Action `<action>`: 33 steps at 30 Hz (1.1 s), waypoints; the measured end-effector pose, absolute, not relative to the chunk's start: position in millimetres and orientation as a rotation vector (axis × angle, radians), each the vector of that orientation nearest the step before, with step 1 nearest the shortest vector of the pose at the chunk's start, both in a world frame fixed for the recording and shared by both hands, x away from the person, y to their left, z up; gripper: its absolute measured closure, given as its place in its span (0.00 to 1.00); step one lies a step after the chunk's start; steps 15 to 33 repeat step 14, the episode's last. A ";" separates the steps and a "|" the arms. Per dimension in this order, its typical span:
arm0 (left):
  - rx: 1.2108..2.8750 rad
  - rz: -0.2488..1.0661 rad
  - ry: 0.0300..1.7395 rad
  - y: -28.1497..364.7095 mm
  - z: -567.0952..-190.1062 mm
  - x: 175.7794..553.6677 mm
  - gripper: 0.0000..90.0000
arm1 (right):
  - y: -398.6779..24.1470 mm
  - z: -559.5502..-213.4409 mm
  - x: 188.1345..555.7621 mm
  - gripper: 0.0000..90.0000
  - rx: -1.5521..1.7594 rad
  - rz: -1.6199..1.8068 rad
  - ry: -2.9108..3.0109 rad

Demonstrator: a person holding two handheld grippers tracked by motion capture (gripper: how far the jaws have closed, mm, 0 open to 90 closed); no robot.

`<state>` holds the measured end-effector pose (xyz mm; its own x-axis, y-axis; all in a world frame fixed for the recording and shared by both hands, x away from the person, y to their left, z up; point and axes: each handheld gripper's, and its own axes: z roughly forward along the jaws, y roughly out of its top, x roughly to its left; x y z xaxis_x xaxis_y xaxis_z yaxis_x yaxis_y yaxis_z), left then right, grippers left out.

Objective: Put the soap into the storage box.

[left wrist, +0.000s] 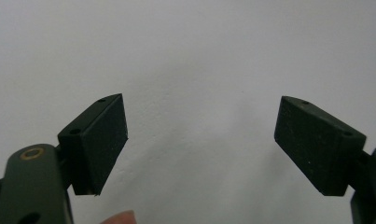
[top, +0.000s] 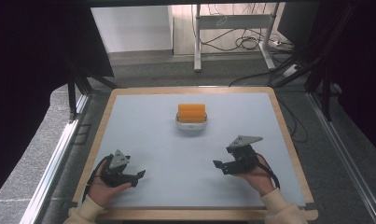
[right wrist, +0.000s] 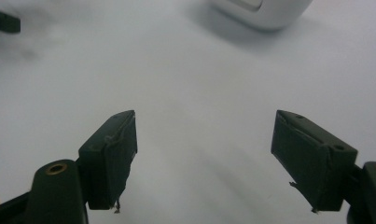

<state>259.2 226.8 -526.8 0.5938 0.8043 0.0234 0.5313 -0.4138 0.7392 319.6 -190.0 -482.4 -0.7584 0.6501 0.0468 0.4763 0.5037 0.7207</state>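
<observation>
Plainly, both tools were spread wide with nothing held: the left gripper (top: 140, 175) sat at 7 o'clock on the table (top: 143, 116) and the right gripper (top: 218, 164) at 4 o'clock, their 2 matte black wedge-shaped pads (left wrist: 100, 140) clear of the pale, smooth surface. Toward 12 o'clock stood a white rounded holder (top: 191, 124) carrying orange cylinders (top: 191, 112), well apart from both. Its white edge (right wrist: 265, 11) showed ahead of the right gripper (right wrist: 204, 158).

High view overhead facing forward, gripper views low, near shared table (top: 148, 140)
</observation>
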 end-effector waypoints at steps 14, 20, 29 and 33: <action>2.103 0.496 1.073 227.6 -525.9 263.4 0.19 | -190.7 -492.9 316.5 0.24 0.935 1.092 2.443; 2.103 0.496 1.073 227.6 -525.9 263.4 0.19 | -190.7 -492.9 316.5 0.24 0.935 1.092 2.443; 2.103 0.496 1.073 227.6 -525.9 263.4 0.19 | -190.7 -492.9 316.5 0.24 0.935 1.092 2.443; 2.103 0.496 1.073 227.6 -525.9 263.4 0.19 | -190.7 -492.9 316.5 0.24 0.935 1.092 2.443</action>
